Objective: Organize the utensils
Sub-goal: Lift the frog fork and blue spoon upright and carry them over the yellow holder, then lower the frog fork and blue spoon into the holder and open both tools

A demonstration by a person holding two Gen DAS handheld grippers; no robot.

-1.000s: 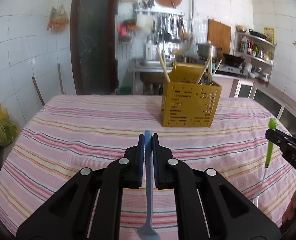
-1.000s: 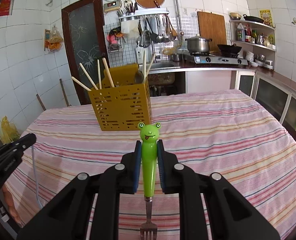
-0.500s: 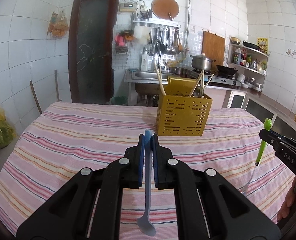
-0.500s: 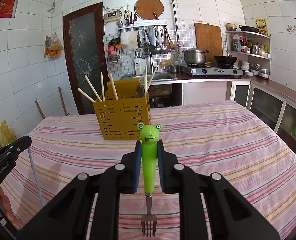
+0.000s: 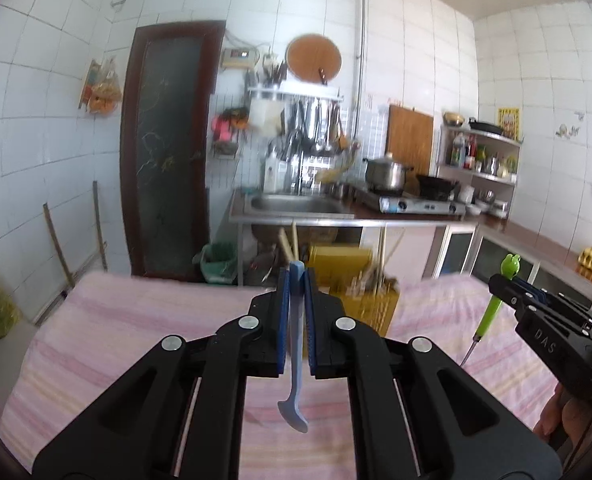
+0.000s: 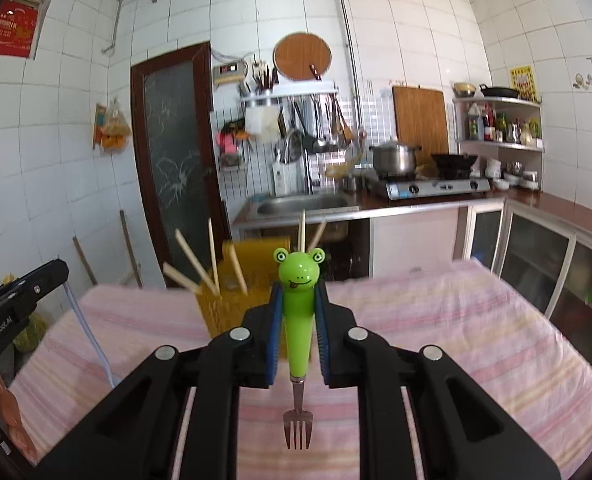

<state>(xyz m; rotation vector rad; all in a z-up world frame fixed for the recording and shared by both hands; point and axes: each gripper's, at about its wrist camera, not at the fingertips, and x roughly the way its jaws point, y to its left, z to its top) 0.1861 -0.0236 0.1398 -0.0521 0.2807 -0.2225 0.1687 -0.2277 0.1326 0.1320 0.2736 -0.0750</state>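
Note:
My left gripper [image 5: 296, 280] is shut on a light blue spoon [image 5: 295, 360], handle up and bowl hanging down, above the striped tablecloth [image 5: 116, 320]. My right gripper [image 6: 299, 296] is shut on a green frog-handled fork [image 6: 298, 320], tines pointing down. A yellow perforated utensil holder [image 5: 360, 280] with chopsticks stands on the far part of the table, just behind both grippers; it also shows in the right wrist view [image 6: 232, 300], blurred. The right gripper with the fork [image 5: 496, 304] shows at the right of the left wrist view. The left gripper [image 6: 16, 300] shows at the left edge of the right wrist view.
The table with the pink striped cloth [image 6: 456, 320] fills the lower half of both views. Behind it are a sink counter [image 5: 296, 208], a gas stove with a pot [image 6: 396, 160], a dark door [image 5: 164, 152] and low cabinets [image 6: 544, 256] on the right.
Both grippers have risen and tilted up with their utensils. The holder now sits lower in view, partly hidden behind the fingers, and more of the wall shows.

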